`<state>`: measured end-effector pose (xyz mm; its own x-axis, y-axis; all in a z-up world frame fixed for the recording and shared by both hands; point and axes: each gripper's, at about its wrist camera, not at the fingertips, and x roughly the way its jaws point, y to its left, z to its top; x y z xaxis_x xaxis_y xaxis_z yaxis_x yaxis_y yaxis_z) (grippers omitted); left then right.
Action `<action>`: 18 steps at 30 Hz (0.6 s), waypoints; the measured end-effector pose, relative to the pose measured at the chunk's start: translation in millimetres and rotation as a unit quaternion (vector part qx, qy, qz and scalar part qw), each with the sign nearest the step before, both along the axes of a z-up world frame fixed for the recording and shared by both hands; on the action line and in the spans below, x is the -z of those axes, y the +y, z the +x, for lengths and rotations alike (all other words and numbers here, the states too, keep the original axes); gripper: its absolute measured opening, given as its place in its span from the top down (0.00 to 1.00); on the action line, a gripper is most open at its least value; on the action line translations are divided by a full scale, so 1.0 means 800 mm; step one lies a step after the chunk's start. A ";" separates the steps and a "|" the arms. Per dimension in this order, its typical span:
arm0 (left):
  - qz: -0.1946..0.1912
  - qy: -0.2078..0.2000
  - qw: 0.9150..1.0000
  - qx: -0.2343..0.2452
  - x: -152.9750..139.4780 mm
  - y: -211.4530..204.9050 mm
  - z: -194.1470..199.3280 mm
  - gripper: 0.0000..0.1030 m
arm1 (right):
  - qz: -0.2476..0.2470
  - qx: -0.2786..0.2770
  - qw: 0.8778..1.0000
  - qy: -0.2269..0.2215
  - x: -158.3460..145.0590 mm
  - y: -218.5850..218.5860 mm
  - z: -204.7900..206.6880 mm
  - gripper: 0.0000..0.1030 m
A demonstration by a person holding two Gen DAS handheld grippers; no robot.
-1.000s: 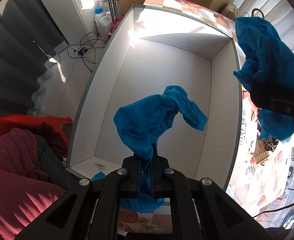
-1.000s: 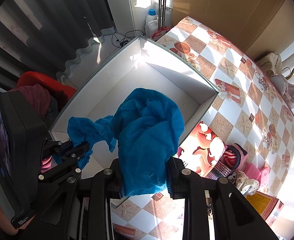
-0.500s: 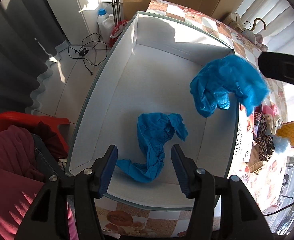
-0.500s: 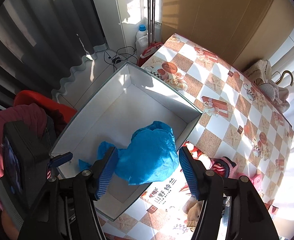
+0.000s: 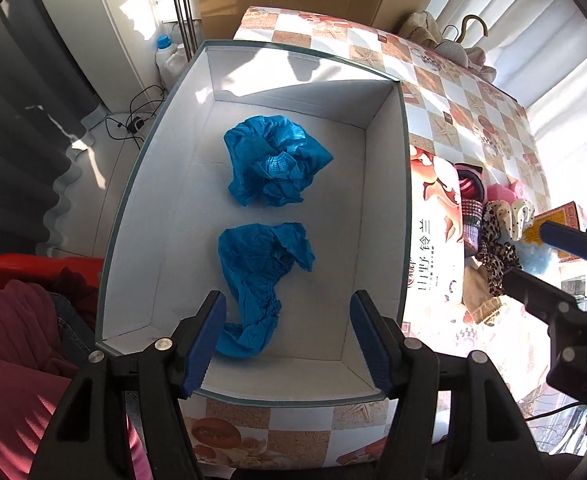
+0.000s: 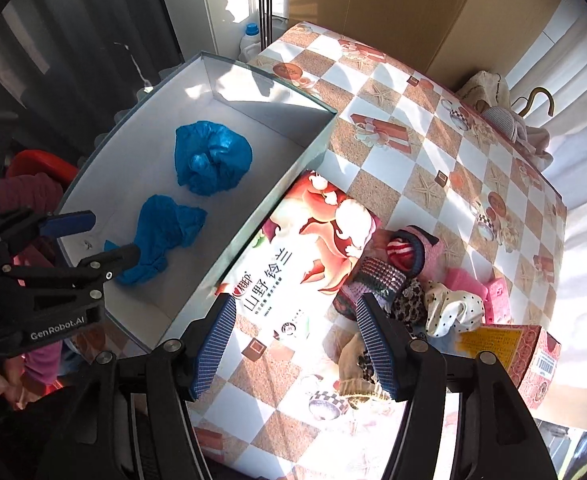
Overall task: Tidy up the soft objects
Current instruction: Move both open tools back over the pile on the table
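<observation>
Two crumpled blue shoe covers lie inside the white box (image 5: 385,200): the near cover (image 5: 261,272) and the far cover (image 5: 273,160). They also show in the right wrist view, the near cover (image 6: 165,232) and the far cover (image 6: 211,158). My left gripper (image 5: 289,340) is open and empty above the box's near edge. My right gripper (image 6: 297,344) is open and empty over the table, right of the box (image 6: 253,216). A pile of socks and small soft items (image 6: 421,292) lies just beyond it.
The box lid with a flower print (image 6: 305,248) leans against the box's right side. A red and yellow carton (image 6: 513,352) sits at the right. The checkered tablecloth (image 6: 433,120) covers the table. A red stool with clothes (image 5: 13,320) stands at the left.
Both grippers opened and let their blue covers drop into the box. Both then drew back, the right one moving to the right over the table.
</observation>
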<state>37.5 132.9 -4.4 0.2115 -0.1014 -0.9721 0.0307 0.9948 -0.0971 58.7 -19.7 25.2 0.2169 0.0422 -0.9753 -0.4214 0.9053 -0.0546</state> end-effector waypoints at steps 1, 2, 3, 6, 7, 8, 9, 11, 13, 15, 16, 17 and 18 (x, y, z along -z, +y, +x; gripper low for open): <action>0.001 -0.001 1.000 0.011 -0.001 -0.008 -0.002 0.34 | -0.007 0.000 1.000 0.002 0.005 -0.009 -0.010 0.37; 0.002 -0.002 1.000 0.023 -0.003 -0.017 -0.003 0.34 | -0.015 0.002 1.000 0.003 0.010 -0.019 -0.022 0.37; 0.002 -0.004 0.999 0.037 -0.004 -0.026 -0.005 0.34 | -0.021 0.004 1.000 0.005 0.015 -0.029 -0.033 0.37; 0.005 -0.008 0.997 0.075 -0.008 -0.054 -0.010 0.34 | -0.036 0.017 0.999 0.011 0.030 -0.059 -0.063 0.37; 0.006 -0.009 0.996 0.090 -0.010 -0.065 -0.013 0.34 | -0.039 0.024 0.999 0.015 0.035 -0.070 -0.073 0.37; 0.007 -0.011 0.995 0.104 -0.011 -0.076 -0.016 0.34 | -0.039 0.034 0.998 0.020 0.040 -0.080 -0.082 0.37; 0.008 -0.012 0.993 0.118 -0.012 -0.086 -0.018 0.34 | -0.039 0.046 0.998 0.025 0.044 -0.091 -0.089 0.37; 0.008 -0.011 0.989 0.147 -0.013 -0.108 -0.023 0.34 | -0.036 0.072 0.996 0.034 0.052 -0.114 -0.103 0.37; 0.005 -0.009 0.985 0.174 -0.013 -0.132 -0.028 0.33 | -0.031 0.099 0.994 0.039 0.055 -0.137 -0.115 0.37; 0.004 -0.008 0.979 0.202 -0.013 -0.157 -0.031 0.33 | -0.026 0.122 0.991 0.040 0.056 -0.158 -0.127 0.37; 0.002 -0.007 0.977 0.214 -0.013 -0.169 -0.032 0.33 | -0.024 0.132 0.990 0.039 0.055 -0.167 -0.131 0.37; -0.001 -0.007 0.974 0.227 -0.011 -0.183 -0.032 0.33 | -0.022 0.142 0.989 0.039 0.055 -0.177 -0.136 0.37; -0.004 -0.008 0.971 0.239 -0.009 -0.197 -0.031 0.32 | -0.020 0.150 0.988 0.038 0.055 -0.186 -0.140 0.37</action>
<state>12.5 -24.7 2.8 0.1533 -0.1984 -0.9680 0.4897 0.8661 -0.1000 -53.2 -168.3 -18.6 0.1407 -0.0516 -0.9887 -0.1383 0.9878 -0.0712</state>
